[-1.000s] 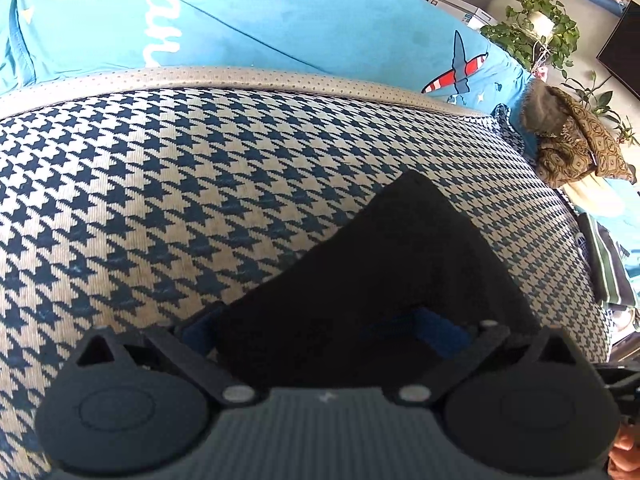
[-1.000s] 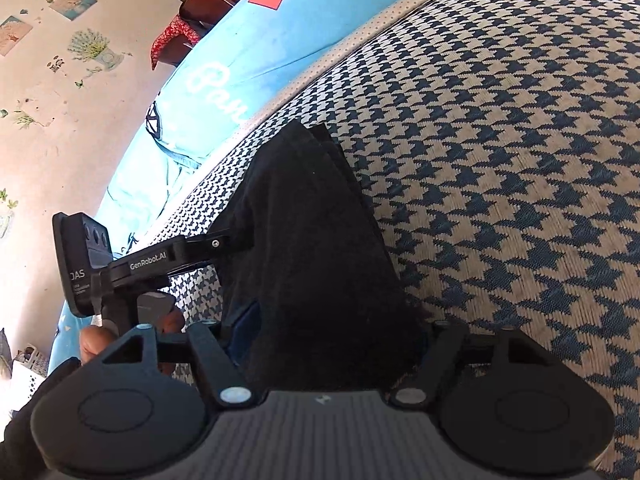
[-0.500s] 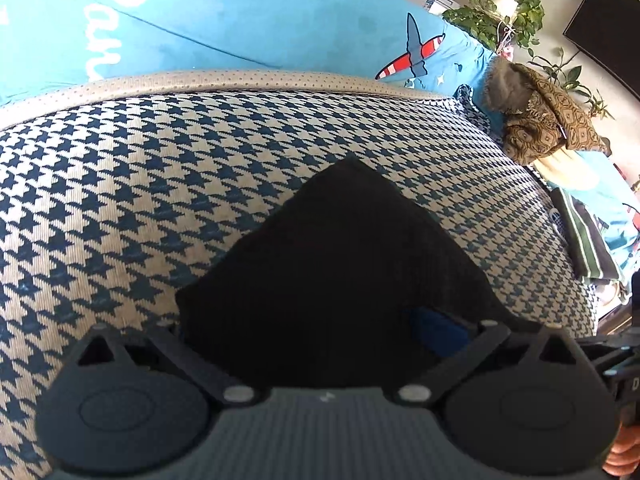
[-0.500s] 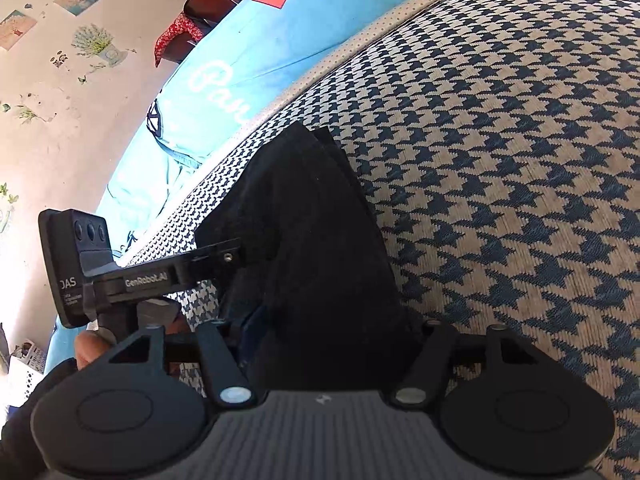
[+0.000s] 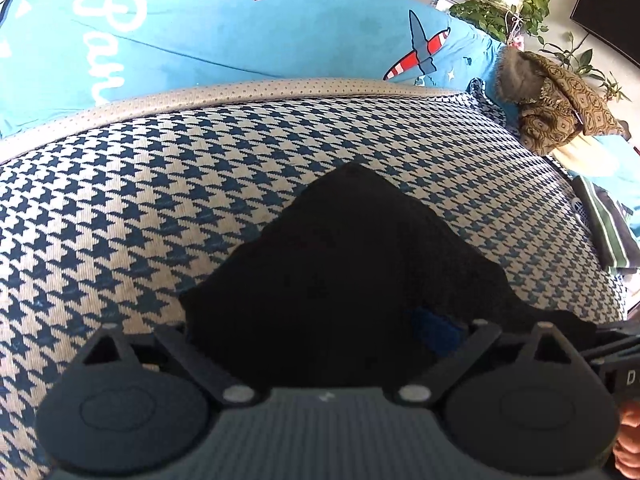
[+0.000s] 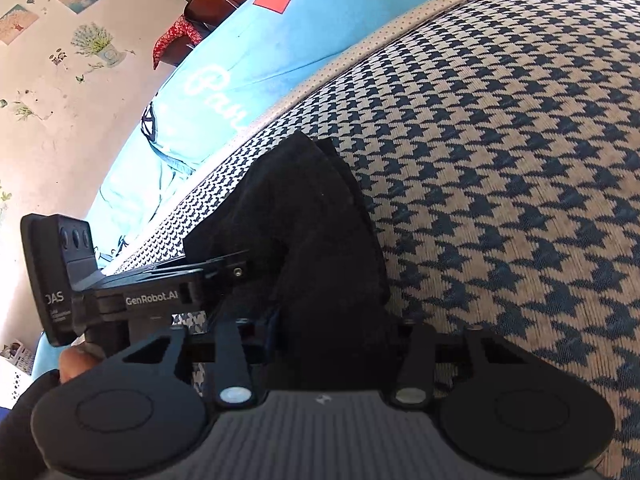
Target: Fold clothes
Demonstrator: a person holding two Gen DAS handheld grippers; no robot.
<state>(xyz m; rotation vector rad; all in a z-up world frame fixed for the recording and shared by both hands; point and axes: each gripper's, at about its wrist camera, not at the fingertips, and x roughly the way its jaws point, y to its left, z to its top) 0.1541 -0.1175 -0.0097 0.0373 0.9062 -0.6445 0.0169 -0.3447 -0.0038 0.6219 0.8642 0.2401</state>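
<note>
Left wrist view
Garment: one black garment (image 5: 340, 280) lies bunched on the houndstooth cover (image 5: 140, 200), its near edge between the jaws of the left gripper (image 5: 324, 344).
Left gripper: jaws wide and closing; cloth sits between them, but the pads are hidden, so I cannot tell if they press yet.
Doing it well: I would bite only the top layer at the edge.
Count: one blue blanket (image 5: 240, 32), one brown bundle (image 5: 560, 112), one striped cloth (image 5: 604, 228).

Right wrist view
Right gripper: the right gripper (image 6: 324, 340) is closing around the same garment's (image 6: 320, 220) near end; contact is hidden.
Doing it well: both grips should settle before lifting together.
Count: two grippers; the left one (image 6: 240, 268) reaches in beside the cloth.
</note>
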